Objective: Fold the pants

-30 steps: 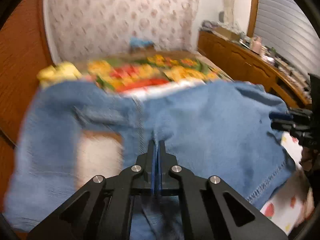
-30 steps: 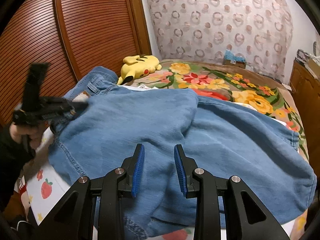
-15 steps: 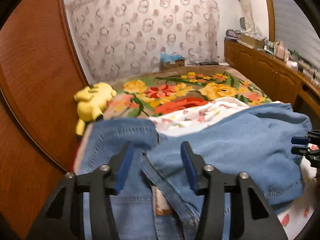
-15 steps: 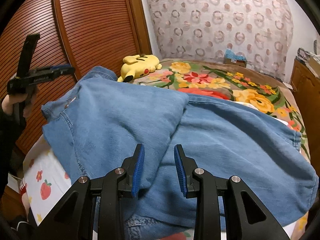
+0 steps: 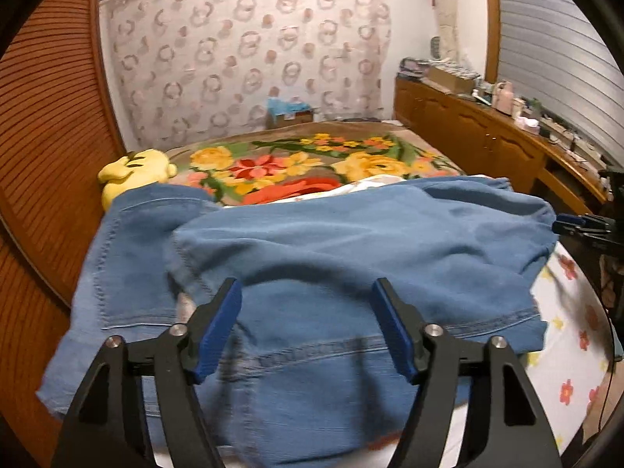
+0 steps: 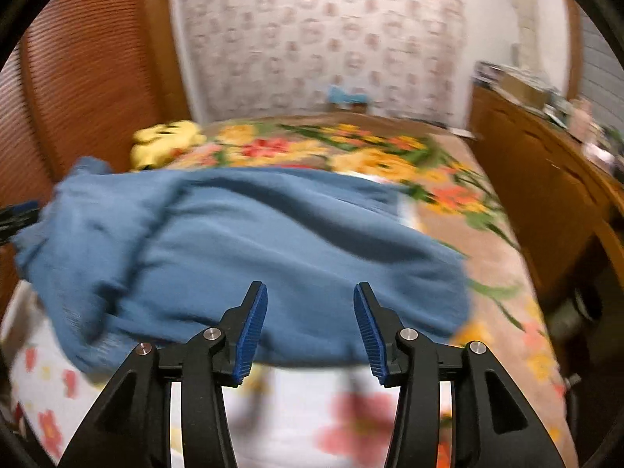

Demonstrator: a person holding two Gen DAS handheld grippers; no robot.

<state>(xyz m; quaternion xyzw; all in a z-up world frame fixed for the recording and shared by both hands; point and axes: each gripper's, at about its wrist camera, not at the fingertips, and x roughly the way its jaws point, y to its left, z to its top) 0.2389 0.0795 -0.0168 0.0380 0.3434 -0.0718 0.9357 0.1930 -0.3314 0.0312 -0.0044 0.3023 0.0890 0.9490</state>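
Observation:
Blue denim pants (image 5: 351, 241) lie folded over in a loose heap on the bed, hem seams toward me. My left gripper (image 5: 307, 286) hovers just above their near edge with its jaws opening wide; the cloth lies under the fingers and the pads do not press on it. In the blurred right wrist view the pants (image 6: 253, 234) spread out ahead. My right gripper (image 6: 310, 288) hangs over their near edge and the white sheet, jaws opening, with nothing pinched. Each gripper shows in the other's view: the right gripper (image 5: 577, 224) at the pants' right end, the left gripper (image 6: 19, 214) at the left edge.
The bed carries a floral blanket (image 5: 273, 163) and a white flower-print sheet (image 5: 573, 312). A yellow plush toy (image 5: 132, 171) lies beyond the pants. Slatted wooden doors (image 5: 46, 117) stand to the left, a cluttered wooden sideboard (image 5: 487, 144) to the right, and a box (image 5: 288, 113) by the far wall.
My left gripper let go of the denim it pinched and opened wide. The raised layer now lies flat. My right gripper swung to the right and its jaws widened.

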